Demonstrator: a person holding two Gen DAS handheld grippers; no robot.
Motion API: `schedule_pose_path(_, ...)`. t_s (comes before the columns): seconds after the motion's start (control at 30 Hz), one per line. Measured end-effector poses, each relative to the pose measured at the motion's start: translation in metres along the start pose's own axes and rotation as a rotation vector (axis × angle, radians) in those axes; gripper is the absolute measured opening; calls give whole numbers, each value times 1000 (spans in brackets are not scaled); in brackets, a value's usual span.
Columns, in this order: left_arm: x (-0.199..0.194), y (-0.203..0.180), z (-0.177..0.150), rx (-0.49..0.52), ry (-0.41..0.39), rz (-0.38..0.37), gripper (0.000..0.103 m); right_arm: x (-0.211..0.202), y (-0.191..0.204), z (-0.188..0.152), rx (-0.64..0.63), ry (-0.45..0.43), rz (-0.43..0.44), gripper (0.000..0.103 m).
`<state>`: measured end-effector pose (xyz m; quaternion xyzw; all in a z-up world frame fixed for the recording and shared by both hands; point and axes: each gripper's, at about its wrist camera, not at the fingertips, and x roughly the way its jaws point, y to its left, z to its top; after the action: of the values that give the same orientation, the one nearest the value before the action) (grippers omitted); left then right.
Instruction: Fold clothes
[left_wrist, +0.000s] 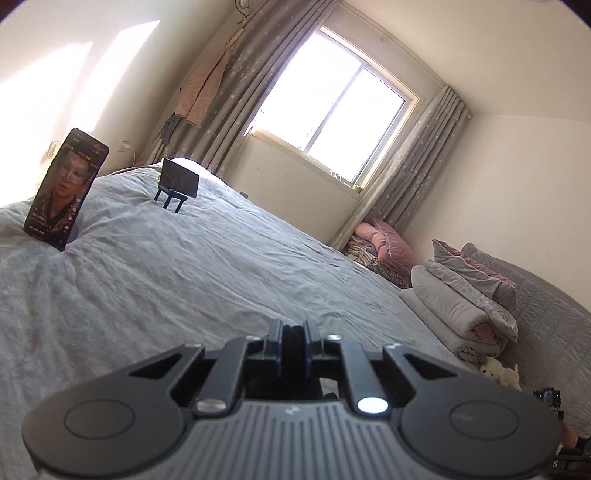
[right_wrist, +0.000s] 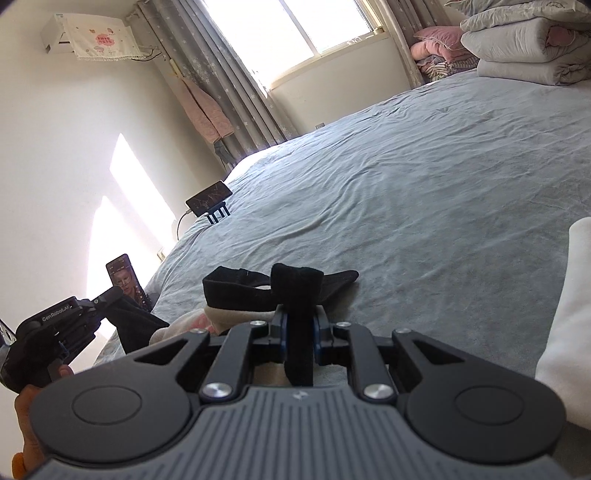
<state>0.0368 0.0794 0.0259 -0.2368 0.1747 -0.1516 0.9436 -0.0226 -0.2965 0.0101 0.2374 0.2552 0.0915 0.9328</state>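
The right gripper (right_wrist: 300, 325) had its jaws pinched on a fold of a black garment (right_wrist: 295, 284), which stood up between the fingers and trailed away to the left and right just above the grey bedsheet (right_wrist: 424, 177). In the right wrist view the left gripper (right_wrist: 110, 295) sat at the left margin, near the side edge of the bed, with another part of the same black cloth running into its tip; its own camera showed dark fabric (left_wrist: 293, 345) pressed between its near-closed jaws. Under the black garment lay a pale, pinkish piece of clothing (right_wrist: 192, 325), touching it from below. Ahead of both grippers the sheet stretched wide and wrinkled toward the window (left_wrist: 332, 103). Along the left edge of the bed stood an upright phone (left_wrist: 66, 188) showing a face, and farther along a second phone on a small stand (left_wrist: 179, 184), both well apart from the garment. At the headboard end, folded quilts and pillows (left_wrist: 465, 295) were stacked, also well away. A white cloth (right_wrist: 569, 314) filled the right margin of the right wrist view, close to the gripper body.
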Motion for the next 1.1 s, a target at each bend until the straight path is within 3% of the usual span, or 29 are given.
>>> schedule_pose_path(0.23, 8, 31, -4, 45, 167, 229, 11, 9, 10, -1, -14, 22, -2, 16)
schedule_pose_path(0.33, 12, 36, -9, 49, 226, 216, 14, 15, 11, -4, -16, 45, -15, 16)
schedule_pose_path(0.4, 11, 36, -9, 31, 223, 194, 23, 17, 12, -6, -19, 51, -17, 16)
schedule_pose_path(0.47, 10, 35, -8, 11, 212, 166, 47, 16, 13, -6, -19, 53, -15, 16)
schedule_pose_path(0.53, 13, 30, -8, -1, 220, 126, 52, 15, 11, -7, -18, 55, -16, 16)
schedule_pose_path(0.67, 37, 19, -22, -46, 323, 25, 63, 17, 10, -8, -19, 62, -24, 16)
schedule_pose_path(0.8, 65, 14, -40, -143, 435, -68, 62, 18, 9, -9, -20, 69, -27, 16)
schedule_pose_path(0.87, 73, 13, -48, -211, 466, -113, 58, 19, 8, -9, -19, 71, -28, 16)
schedule_pose_path(0.9, 76, 12, -52, -239, 474, -131, 53, 19, 7, -9, -18, 73, -30, 16)
schedule_pose_path(0.97, 77, 6, -55, -233, 465, -135, 28, 20, 6, -9, -17, 77, -32, 16)
schedule_pose_path(1.1, 65, -5, -52, -191, 392, -118, 18, 19, 5, -9, -12, 79, -21, 16)
